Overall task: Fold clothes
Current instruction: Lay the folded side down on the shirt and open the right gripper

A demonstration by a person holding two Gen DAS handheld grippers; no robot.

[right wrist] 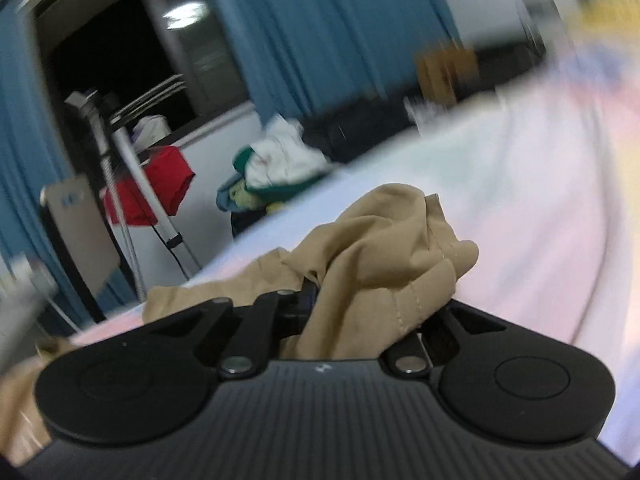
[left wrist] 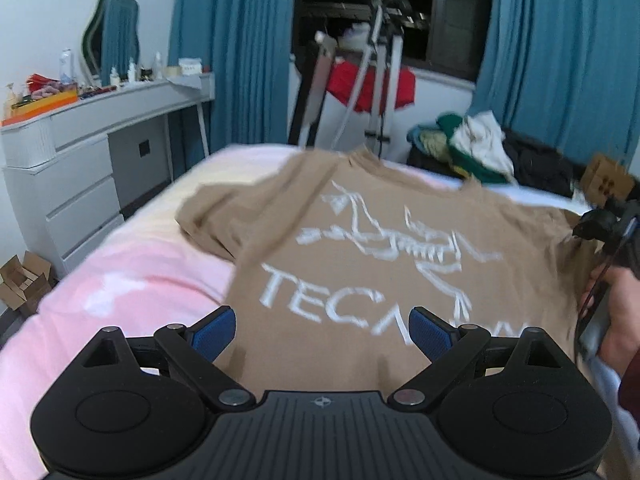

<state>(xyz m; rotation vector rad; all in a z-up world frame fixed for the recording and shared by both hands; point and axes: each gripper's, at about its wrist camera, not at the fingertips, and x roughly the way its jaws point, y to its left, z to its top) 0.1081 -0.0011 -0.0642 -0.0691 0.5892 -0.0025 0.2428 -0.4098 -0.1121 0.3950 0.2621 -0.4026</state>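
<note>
From the left wrist, a bed with a soft pink and white cover fills the lower half. A tan T-shirt lies spread on it at centre, its white print partly cut off by the left tool, whose blue-padded fingers stand wide apart over the cloth with nothing between them. At 9 o'clock stands a white dressing worktop crowded with small bottles; teal curtains flank a dark window at 12. A heap of clothes sits at 2 o'clock. At 3 o'clock a hand grips the right tool's handle, cut off by the edge.

From the right wrist, everything is streaked by blur. The right tool is pinched nearly closed on a bunched, stitched hem of the T-shirt, which hides its fingertips. The pale bed runs off toward 3 o'clock; a red garment hangs at 9.
</note>
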